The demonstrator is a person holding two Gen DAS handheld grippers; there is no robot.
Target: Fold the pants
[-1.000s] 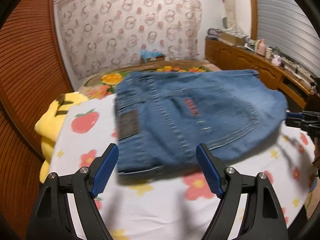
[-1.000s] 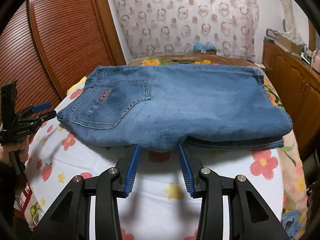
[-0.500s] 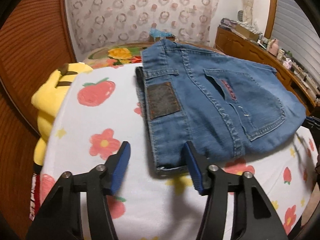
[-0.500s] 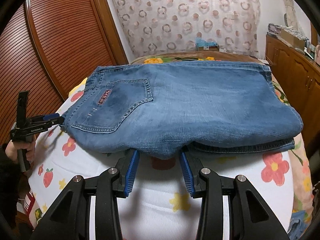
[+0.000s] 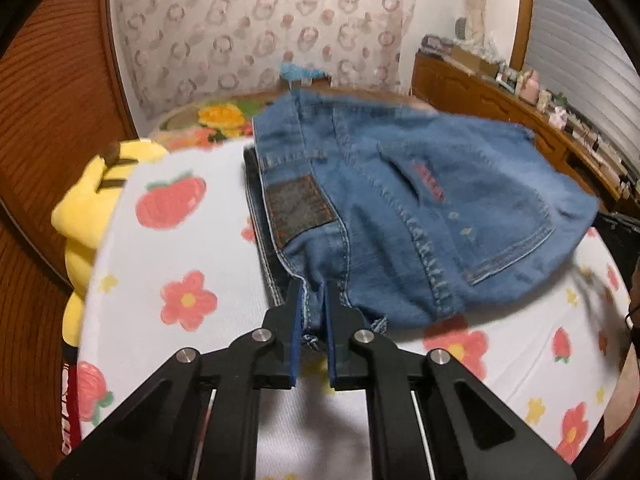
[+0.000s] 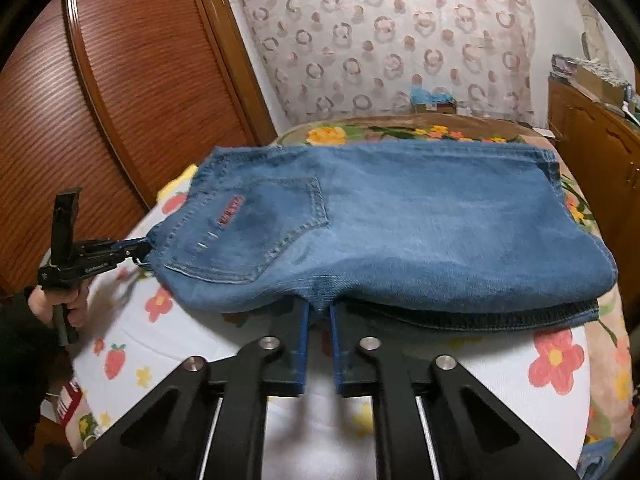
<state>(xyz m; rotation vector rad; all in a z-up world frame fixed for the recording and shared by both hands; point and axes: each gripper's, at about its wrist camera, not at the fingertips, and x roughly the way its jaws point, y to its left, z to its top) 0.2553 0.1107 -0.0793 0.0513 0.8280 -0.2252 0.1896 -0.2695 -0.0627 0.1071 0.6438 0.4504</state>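
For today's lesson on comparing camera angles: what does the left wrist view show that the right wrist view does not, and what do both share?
Only the left wrist view shows the dark waistband patch and the yellow plush toy. Only the right wrist view shows the jeans' far hem edge, the left gripper seen from the side, and the right gripper shut on the near fold. Both show the jeans, the back pocket and the floral bedspread.

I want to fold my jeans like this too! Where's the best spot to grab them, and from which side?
Grab the jeans by their thick near edges, coming in low and flat over the bedsheet. The left gripper pinches the waistband corner beside the leather patch; the right gripper pinches the crotch seam edge. Those stitched edges stick out from the flat stack, so fingers can slide around them.
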